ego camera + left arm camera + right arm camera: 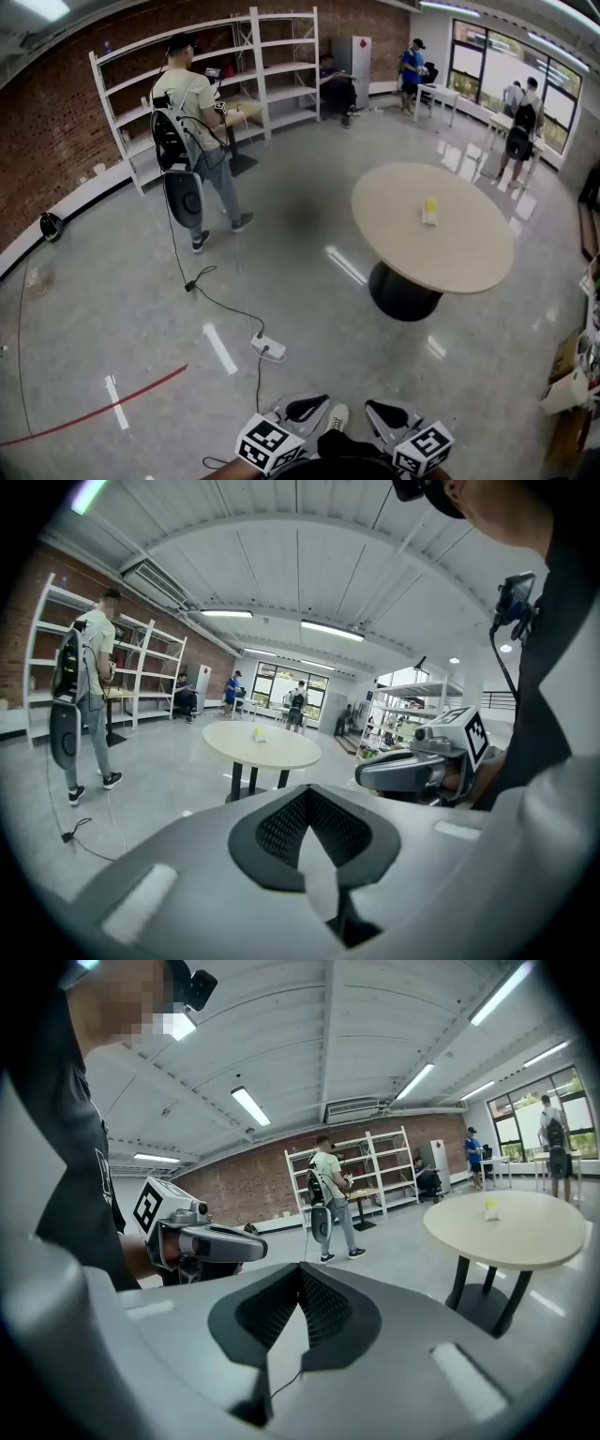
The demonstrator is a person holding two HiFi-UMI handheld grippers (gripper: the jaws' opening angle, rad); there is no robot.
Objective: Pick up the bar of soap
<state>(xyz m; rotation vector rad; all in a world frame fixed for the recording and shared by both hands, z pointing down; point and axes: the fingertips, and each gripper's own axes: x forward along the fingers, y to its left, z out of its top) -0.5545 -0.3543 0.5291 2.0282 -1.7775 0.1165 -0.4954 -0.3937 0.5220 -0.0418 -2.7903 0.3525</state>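
- No words, numbers or brand names can be read anywhere.
- Marker cubes (pixel 270 442) on the left gripper (pixel 307 409) and right gripper (pixel 386 411): black-and-white square patterns only, no letters.
- Red label (pixel 362 42) on the white cabinet (pixel 352 61): too small to read.

Tally on site: one round table (pixel 469 267), one bar of soap (pixel 430 210), two grippers (left gripper (pixel 307 409), right gripper (pixel 387 413)), five bystanders (pixel 197 122) (pixel 334 86) (pixel 411 67) (pixel 513 96) (pixel 523 131), two white shelving units (pixel 141 94) (pixel 286 56), two small window-side tables (pixel 437 92) (pixel 495 118), one tall white cabinet (pixel 352 58), one power strip (pixel 267 349), one red floor line (pixel 103 411).
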